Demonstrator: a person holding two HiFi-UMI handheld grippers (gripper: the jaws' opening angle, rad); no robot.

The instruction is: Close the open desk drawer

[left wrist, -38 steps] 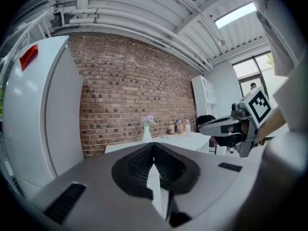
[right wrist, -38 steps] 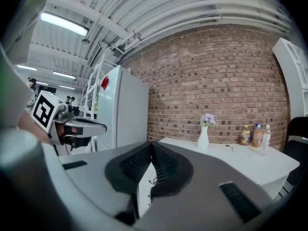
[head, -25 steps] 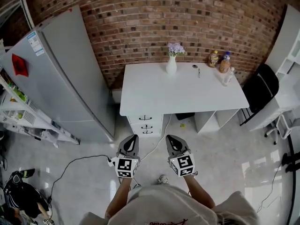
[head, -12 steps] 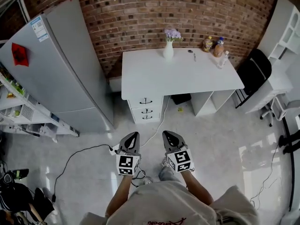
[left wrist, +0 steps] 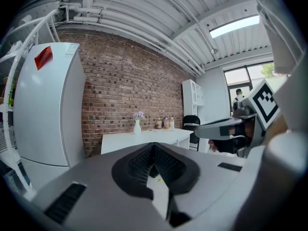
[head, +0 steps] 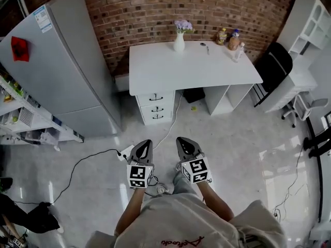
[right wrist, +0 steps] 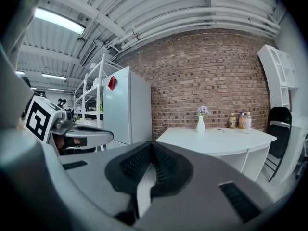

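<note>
The white desk [head: 191,68] stands against the brick wall, far ahead of me. Its stack of three drawers [head: 155,108] sits under the left end, and from here all the fronts look level with each other. My left gripper [head: 146,143] and right gripper [head: 182,140] hover side by side over the floor, well short of the desk, both shut and empty. In the left gripper view the shut left gripper [left wrist: 154,146] points toward the desk [left wrist: 144,139]. In the right gripper view the shut right gripper [right wrist: 153,146] has the desk [right wrist: 221,142] ahead to its right.
A grey fridge [head: 62,61] stands left of the desk, with wire shelving [head: 20,123] further left. A black chair [head: 270,66] and white shelves are on the right. A vase of flowers [head: 179,39] and bottles [head: 230,39] stand on the desk. A power strip [head: 124,153] and cable [head: 85,161] lie on the floor.
The desk has drawn away toward the top of the head view and more floor shows before it. Both grippers stay shut, side by side.
</note>
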